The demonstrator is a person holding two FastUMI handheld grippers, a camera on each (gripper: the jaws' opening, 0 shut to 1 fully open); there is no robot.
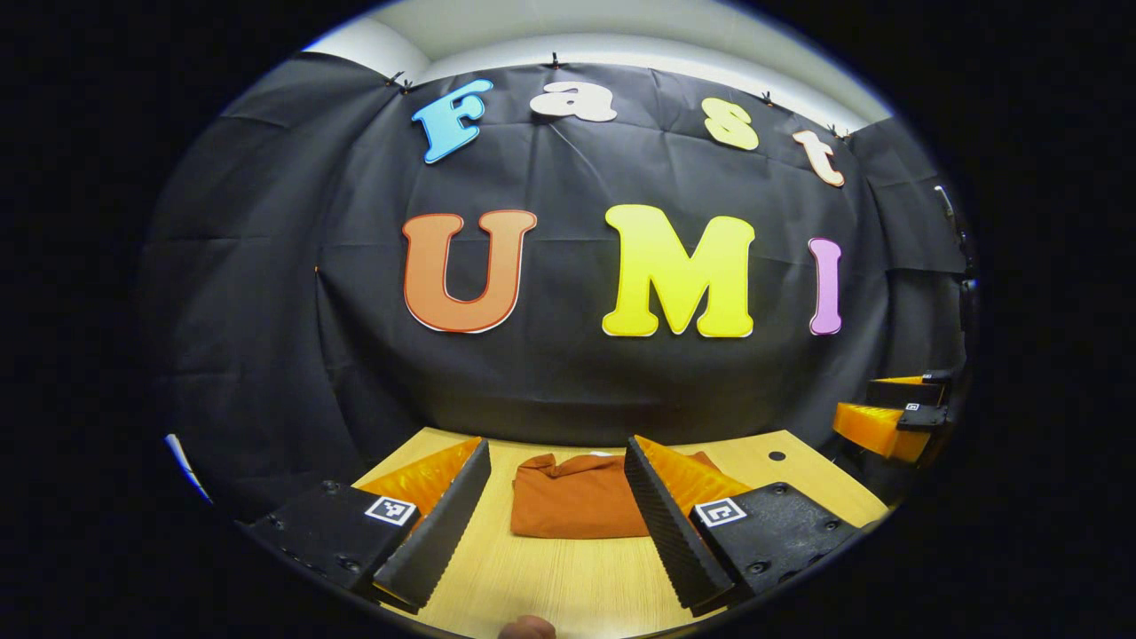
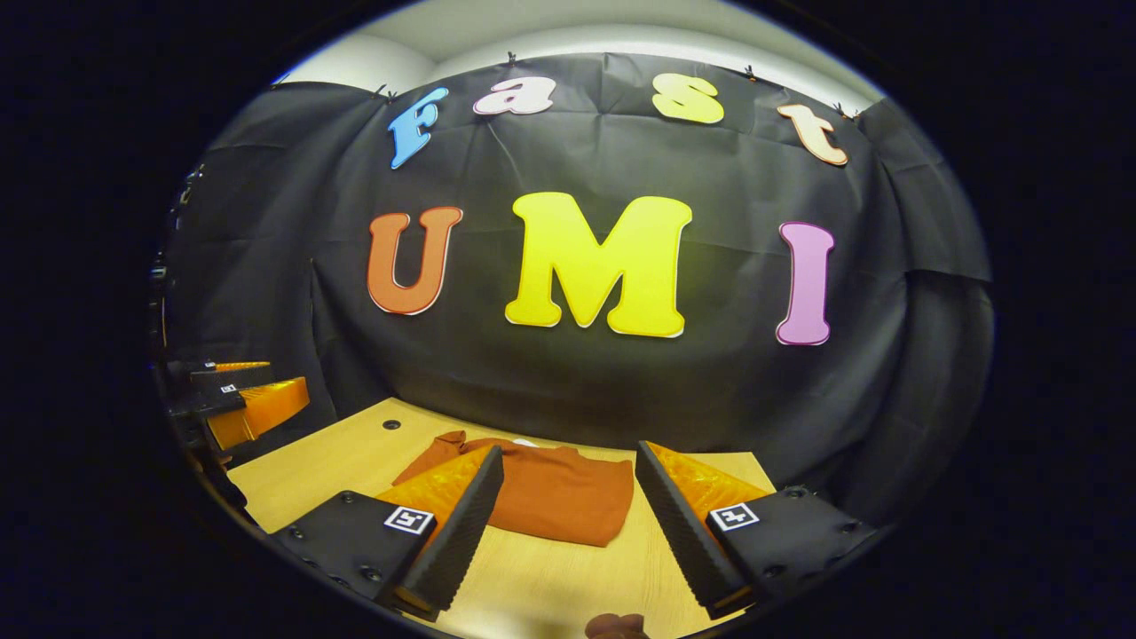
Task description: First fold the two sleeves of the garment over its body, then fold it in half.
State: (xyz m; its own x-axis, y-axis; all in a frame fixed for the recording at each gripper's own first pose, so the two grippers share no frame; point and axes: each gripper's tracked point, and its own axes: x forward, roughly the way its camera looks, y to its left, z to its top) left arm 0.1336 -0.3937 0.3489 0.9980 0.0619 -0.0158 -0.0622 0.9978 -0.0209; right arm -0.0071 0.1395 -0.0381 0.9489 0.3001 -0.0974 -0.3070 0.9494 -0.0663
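Rust-orange soft knit garment (image 1: pixel 577 497), already a compact folded bundle, flat on the pale wooden table (image 1: pixel 550 577) near its far edge. Left gripper (image 1: pixel 557 519) spread wide, empty, raised above the near table. Right gripper (image 2: pixel 568 524) likewise agape, nothing held. Likely light, limp, apt to slump and slide; best pinched at a folded edge or corner, through every layer.

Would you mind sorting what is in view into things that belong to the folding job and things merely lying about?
Belongs to the job:
- orange garment, folded compact on the table
- left gripper, open
- right gripper, open

Just there:
- wooden table
- small dark hole in the tabletop
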